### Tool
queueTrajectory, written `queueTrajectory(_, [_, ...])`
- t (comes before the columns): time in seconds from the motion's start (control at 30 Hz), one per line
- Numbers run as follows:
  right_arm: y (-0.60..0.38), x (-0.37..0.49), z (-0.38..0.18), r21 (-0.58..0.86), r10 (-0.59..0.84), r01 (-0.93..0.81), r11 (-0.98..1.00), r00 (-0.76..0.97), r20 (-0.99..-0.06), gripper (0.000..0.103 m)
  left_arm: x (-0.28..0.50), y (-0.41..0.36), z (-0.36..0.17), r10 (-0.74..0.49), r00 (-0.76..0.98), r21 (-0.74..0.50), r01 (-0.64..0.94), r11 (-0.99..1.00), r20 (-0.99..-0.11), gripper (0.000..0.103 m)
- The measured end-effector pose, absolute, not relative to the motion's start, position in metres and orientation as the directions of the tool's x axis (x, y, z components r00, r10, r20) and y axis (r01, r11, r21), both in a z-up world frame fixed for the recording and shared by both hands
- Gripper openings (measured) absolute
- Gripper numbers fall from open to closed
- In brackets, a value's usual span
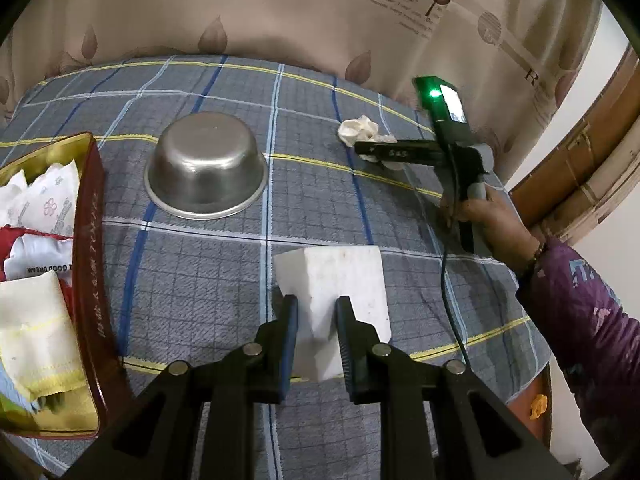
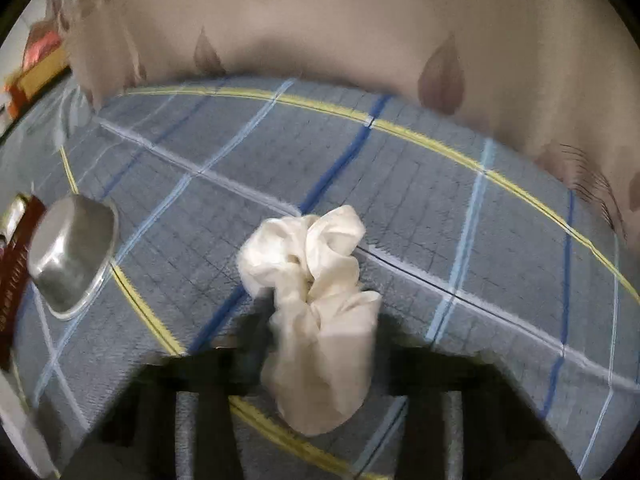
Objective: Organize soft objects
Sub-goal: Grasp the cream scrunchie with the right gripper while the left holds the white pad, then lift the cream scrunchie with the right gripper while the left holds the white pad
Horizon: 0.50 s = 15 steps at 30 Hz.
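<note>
In the left wrist view my left gripper is shut on a white foam block, squeezing its near end above the checked blue cloth. My right gripper reaches in from the right at a crumpled cream cloth. In the blurred right wrist view the cream cloth sits between the fingers of my right gripper, which look closed against it. A red and gold tin at the left holds several soft packets and cloths.
An upturned steel bowl stands on the cloth left of centre; it also shows in the right wrist view. A patterned beige curtain hangs behind the table. The table edge runs along the right, by a wooden door frame.
</note>
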State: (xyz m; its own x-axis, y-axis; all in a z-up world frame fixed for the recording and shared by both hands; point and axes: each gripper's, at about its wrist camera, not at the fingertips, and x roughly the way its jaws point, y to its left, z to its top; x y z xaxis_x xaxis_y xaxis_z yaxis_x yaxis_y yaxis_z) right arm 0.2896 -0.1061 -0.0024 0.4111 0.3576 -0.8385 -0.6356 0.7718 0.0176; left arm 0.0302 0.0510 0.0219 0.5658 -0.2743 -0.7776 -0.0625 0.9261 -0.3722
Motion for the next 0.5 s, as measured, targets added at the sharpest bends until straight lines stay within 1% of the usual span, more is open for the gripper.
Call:
queueTrajectory(0.07, [-0.114, 0.275, -0.001, 0.032, 0.366, -0.62, 0.784, 0.42, -0.831, 0.011, 0.029, 0.053, 0.022, -0.277, 0.568, -0.381, -0.07, 0.922, -0.775, 0.019])
queueTrajectory(0.1, [-0.12, 0.264, 0.001, 0.066, 0.391, -0.615, 0.786, 0.41, -0.824, 0.011, 0.029, 0.053, 0.022, -0.278, 0.569, -0.383, -0.072, 0.921, -0.774, 0.019])
queueTrajectory(0.17, [-0.132, 0.226, 0.012, 0.111, 0.455, -0.628, 0.77, 0.42, -0.785, 0.011, 0.027, 0.054, 0.024, -0.277, 0.574, -0.385, -0.074, 0.92, -0.771, 0.019])
queueTrajectory(0.2, [-0.135, 0.213, 0.016, 0.111, 0.463, -0.628, 0.77, 0.431, -0.775, 0.011, 0.026, 0.054, 0.025, -0.277, 0.577, -0.387, -0.074, 0.919, -0.769, 0.019])
queueTrajectory(0.33, [-0.153, 0.144, 0.024, 0.191, 0.532, -0.606, 0.772, 0.454, -0.714, 0.011, 0.02, 0.053, 0.029, -0.279, 0.583, -0.398, -0.085, 0.913, -0.763, 0.019])
queueTrajectory(0.5, [-0.156, 0.094, 0.013, 0.151, 0.494, -0.569, 0.809, 0.517, -0.699, 0.011, 0.005, 0.052, 0.04, -0.27, 0.602, -0.405, -0.098, 0.909, -0.751, 0.02])
